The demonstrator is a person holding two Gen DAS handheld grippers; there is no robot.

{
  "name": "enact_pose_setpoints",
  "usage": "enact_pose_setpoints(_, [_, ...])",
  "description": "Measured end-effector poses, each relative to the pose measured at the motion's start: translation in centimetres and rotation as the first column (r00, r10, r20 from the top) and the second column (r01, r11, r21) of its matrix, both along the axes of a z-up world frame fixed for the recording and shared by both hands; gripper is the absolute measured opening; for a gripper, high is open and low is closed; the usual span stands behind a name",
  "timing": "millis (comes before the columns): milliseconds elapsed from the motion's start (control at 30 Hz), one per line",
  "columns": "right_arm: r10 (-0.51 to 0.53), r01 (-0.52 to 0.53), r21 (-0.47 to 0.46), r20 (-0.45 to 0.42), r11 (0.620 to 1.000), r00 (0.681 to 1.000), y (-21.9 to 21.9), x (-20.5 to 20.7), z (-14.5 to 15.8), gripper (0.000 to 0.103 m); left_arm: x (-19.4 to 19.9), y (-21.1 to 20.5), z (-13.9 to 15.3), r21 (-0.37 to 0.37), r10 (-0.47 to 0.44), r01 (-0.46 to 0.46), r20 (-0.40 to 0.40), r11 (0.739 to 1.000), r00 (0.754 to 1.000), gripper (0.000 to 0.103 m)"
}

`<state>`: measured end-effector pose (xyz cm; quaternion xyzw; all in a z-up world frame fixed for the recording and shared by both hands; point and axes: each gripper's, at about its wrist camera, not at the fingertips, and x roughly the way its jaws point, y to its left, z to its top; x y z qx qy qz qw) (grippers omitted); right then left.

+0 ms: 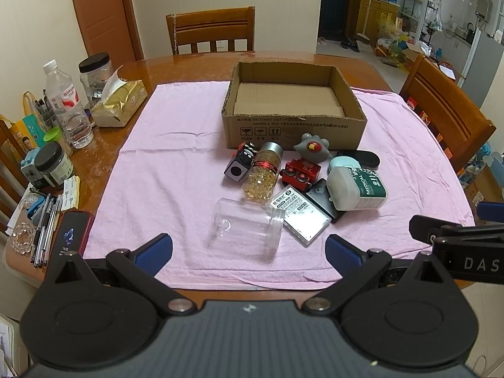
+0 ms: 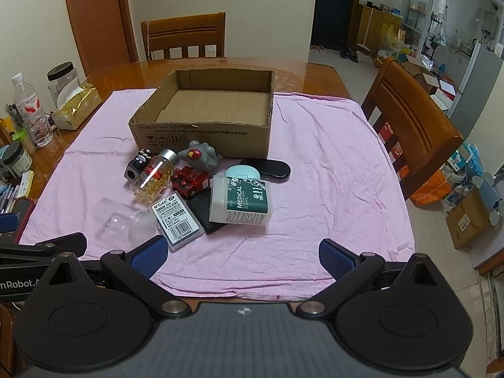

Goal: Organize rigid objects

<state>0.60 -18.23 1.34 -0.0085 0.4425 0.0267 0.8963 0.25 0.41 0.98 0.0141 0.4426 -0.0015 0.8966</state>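
An open cardboard box (image 1: 293,126) (image 2: 201,132) stands empty on a pink cloth (image 1: 163,163) (image 2: 330,173). In front of it lies a pile: a clear empty jar (image 1: 245,225) (image 2: 121,222) on its side, a bottle of yellow capsules (image 1: 263,173) (image 2: 154,178), a red toy car (image 1: 300,173) (image 2: 190,181), a grey toy (image 1: 312,149) (image 2: 200,154), a white medical swab box (image 1: 359,189) (image 2: 241,203), a flat plastic case (image 1: 300,214) (image 2: 178,217) and a black case (image 2: 267,167). My left gripper (image 1: 249,252) is open at the near cloth edge, just short of the jar. My right gripper (image 2: 241,256) is open, short of the pile.
Bottles, jars, a tissue pack (image 1: 121,104), pens and a phone (image 1: 74,234) crowd the table's left side. Wooden chairs stand at the far side (image 1: 211,30) and the right (image 1: 441,110). The right gripper's body (image 1: 456,236) shows at the left wrist view's right edge.
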Motion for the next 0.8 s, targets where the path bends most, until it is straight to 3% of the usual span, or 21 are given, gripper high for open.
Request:
enact_pose_setpoints(500, [0.005,-0.004,-0.013,0.014,1.000,1.000,0.3,0.1,0.1,0.103,0.3,0.3,-0.4,-0.010,-0.016,0.016,0.019,1.000,1.000,0.102])
enact_pose_setpoints(800, [0.032,-0.033,0.017,0.066,0.999,0.997,0.3,-0.2,-0.6,0.103,0.5,0.8,-1.8,-0.043,-0.054,0.056,0.047,0.997,0.997,0.102])
